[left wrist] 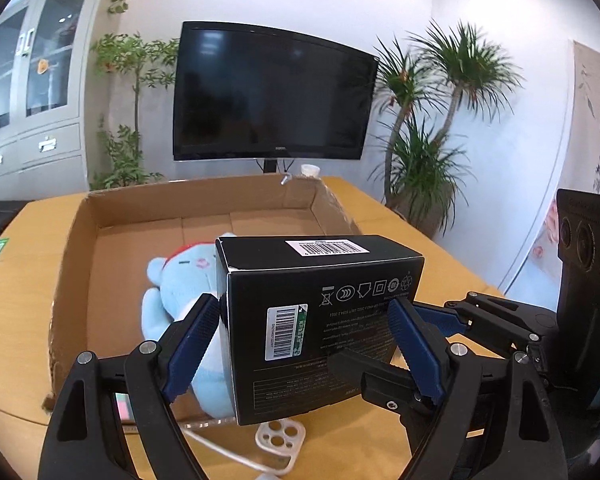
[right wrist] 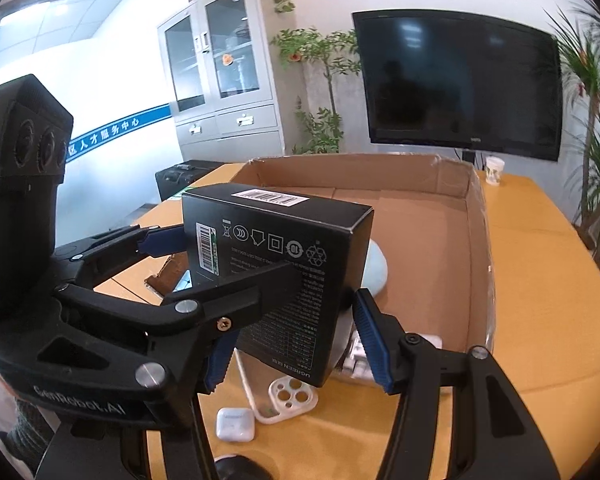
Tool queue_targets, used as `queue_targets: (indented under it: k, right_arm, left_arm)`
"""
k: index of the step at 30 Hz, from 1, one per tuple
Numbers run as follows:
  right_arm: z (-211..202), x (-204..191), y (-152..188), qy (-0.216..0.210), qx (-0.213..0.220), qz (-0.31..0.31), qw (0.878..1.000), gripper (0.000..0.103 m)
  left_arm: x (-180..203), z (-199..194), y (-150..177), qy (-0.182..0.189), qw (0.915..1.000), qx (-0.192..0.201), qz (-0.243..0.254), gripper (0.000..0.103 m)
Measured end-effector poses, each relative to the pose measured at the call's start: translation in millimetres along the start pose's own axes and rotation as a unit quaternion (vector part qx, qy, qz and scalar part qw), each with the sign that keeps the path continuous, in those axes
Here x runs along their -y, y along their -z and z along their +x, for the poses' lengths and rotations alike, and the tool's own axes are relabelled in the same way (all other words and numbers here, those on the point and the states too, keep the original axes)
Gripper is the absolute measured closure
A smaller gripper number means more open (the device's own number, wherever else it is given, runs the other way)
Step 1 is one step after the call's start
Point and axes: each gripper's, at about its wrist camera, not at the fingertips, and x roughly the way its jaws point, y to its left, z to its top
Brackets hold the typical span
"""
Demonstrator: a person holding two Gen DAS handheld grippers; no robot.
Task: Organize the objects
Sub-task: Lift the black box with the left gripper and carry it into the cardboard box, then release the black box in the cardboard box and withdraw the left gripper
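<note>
Cardboard tray (left wrist: 80,240) on the desk (left wrist: 400,216) fills mid-frame. Before it, lifted at lower centre, the black carton (left wrist: 320,320) is clamped by both the left hand-held gripper (left wrist: 304,340) and the right hand-held gripper (right wrist: 296,340). It looks stiff, light and slick; its flat sides suit gripping. Barcode stickers and recycling symbols show; "UGREEN" reads upside down.

both tools show matte black plastic frames with triangular cut-outs, silver round rivets and small screws. the left tool (left wrist: 304,344) carries ribbed blue pads, and so does the right tool (right wrist: 296,344). white "genrobot.ai" lettering marks one housing, beside three round lenses.
</note>
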Motion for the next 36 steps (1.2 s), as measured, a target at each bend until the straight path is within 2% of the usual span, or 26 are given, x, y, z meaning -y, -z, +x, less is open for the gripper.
queue_targets:
  k: [6, 14, 22, 30, 33, 35, 36]
  right_arm:
    - [6, 10, -13, 0.017, 0.016, -0.01, 1.0, 0.049]
    - [21, 38, -14, 0.044, 0.011, -0.003, 0.999, 0.049]
    - [46, 69, -7, 0.076, -0.023, 0.014, 0.997, 0.049]
    - [74, 89, 7, 0.088, -0.069, 0.025, 0.993, 0.049]
    - [83, 92, 13, 0.087, -0.09, 0.025, 0.992, 0.045]
    - [88, 91, 16, 0.089, -0.096, 0.017, 0.991, 0.033]
    - [90, 90, 17, 0.086, -0.098, 0.014, 0.991, 0.032]
  left_arm:
    - [-8, 21, -14, 0.021, 0.9994, 0.003, -0.026, 0.017]
    - [3, 64, -23, 0.036, 0.999, -0.011, -0.023, 0.017]
    - [17, 118, -18, 0.037, 0.9984, -0.036, -0.024, 0.016]
    - [14, 162, 0, 0.036, 0.9949, -0.086, -0.039, 0.015]
    - [15, 179, 8, 0.029, 0.9926, -0.112, -0.037, 0.013]
    - [21, 181, 11, 0.022, 0.9933, -0.11, -0.027, 0.013]
    - [23, 182, 11, 0.014, 0.9934, -0.112, -0.023, 0.013]
